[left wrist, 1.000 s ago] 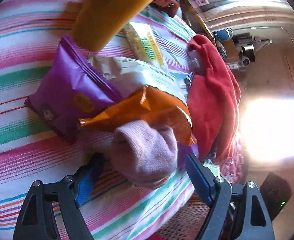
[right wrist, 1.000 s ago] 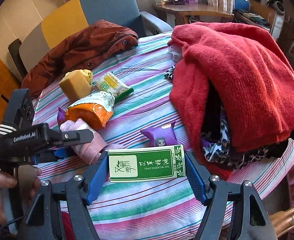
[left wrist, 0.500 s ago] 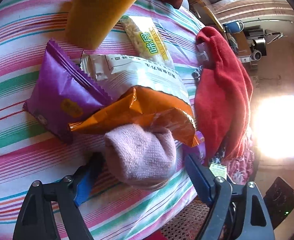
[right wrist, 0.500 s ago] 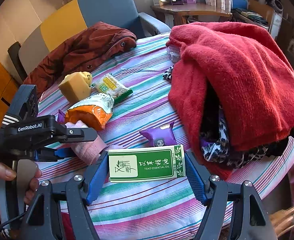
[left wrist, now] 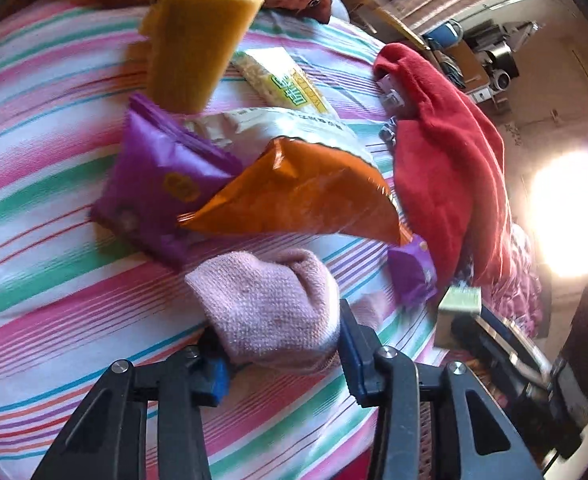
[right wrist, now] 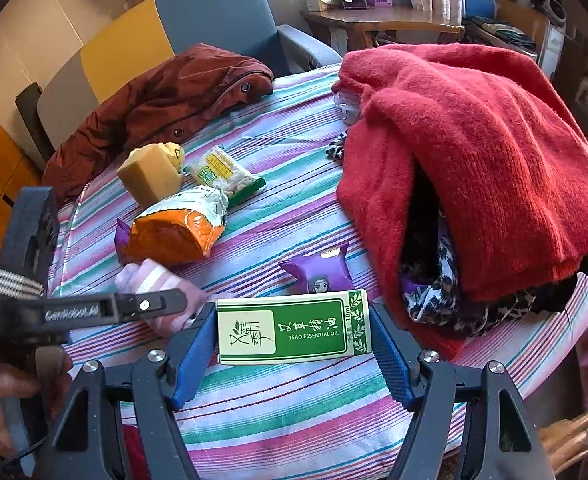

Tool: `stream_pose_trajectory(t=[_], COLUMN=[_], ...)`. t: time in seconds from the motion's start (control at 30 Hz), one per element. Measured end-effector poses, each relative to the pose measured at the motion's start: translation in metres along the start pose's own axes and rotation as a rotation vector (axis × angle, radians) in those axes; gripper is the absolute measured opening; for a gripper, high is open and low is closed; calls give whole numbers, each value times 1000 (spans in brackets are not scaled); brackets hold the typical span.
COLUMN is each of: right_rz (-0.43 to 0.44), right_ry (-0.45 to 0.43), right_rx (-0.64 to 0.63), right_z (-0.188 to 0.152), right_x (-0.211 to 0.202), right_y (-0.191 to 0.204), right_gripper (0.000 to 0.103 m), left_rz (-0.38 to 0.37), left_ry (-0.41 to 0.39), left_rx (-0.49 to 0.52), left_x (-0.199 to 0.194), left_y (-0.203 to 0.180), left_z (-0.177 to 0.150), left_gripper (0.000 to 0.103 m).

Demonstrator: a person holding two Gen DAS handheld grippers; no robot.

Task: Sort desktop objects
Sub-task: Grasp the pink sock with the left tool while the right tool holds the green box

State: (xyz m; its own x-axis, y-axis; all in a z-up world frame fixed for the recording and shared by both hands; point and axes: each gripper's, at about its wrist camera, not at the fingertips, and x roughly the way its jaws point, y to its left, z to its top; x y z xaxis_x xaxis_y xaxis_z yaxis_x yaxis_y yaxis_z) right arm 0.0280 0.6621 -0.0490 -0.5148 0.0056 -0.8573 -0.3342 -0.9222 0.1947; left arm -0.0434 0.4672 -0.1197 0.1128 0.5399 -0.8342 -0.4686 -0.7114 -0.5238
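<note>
My left gripper (left wrist: 280, 344) is shut on a pink sock (left wrist: 270, 304) at the near edge of the striped table (left wrist: 54, 280); the sock also shows in the right wrist view (right wrist: 154, 280). My right gripper (right wrist: 294, 344) is shut on a green and white essential oil box (right wrist: 294, 326), held just above the cloth. Behind the sock lie an orange snack bag (left wrist: 301, 196), a purple packet (left wrist: 162, 184), a yellow sponge (left wrist: 194, 40) and a yellow-green snack pack (left wrist: 286, 80). A small purple pouch (right wrist: 321, 272) lies just beyond the box.
A red sweater (right wrist: 473, 160) over patterned clothes covers the table's right side. A brown jacket (right wrist: 154, 108) lies at the far edge in front of a blue and yellow armchair (right wrist: 214, 20). A wooden side table (right wrist: 373, 24) stands behind.
My left gripper has closed on the pink sock and drawn it back from the orange bag. My right gripper still holds the green box in about the same place.
</note>
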Motion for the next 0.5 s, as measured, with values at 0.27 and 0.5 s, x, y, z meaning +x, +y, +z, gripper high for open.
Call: stream_pose_trajectory(t=[0.27, 0.5], right_rz=[-21, -170], right_ry=[13, 13], right_rx=[-98, -262], right_z=[-2, -12], right_x=[3, 4], right_y=[19, 51], right_gripper=[74, 74], left_rz=[26, 120], left_ry=[-124, -244], left_rx=[89, 143], left_x=[-48, -95], left_y=[24, 52], left_z=[-21, -40], left_gripper=[44, 44])
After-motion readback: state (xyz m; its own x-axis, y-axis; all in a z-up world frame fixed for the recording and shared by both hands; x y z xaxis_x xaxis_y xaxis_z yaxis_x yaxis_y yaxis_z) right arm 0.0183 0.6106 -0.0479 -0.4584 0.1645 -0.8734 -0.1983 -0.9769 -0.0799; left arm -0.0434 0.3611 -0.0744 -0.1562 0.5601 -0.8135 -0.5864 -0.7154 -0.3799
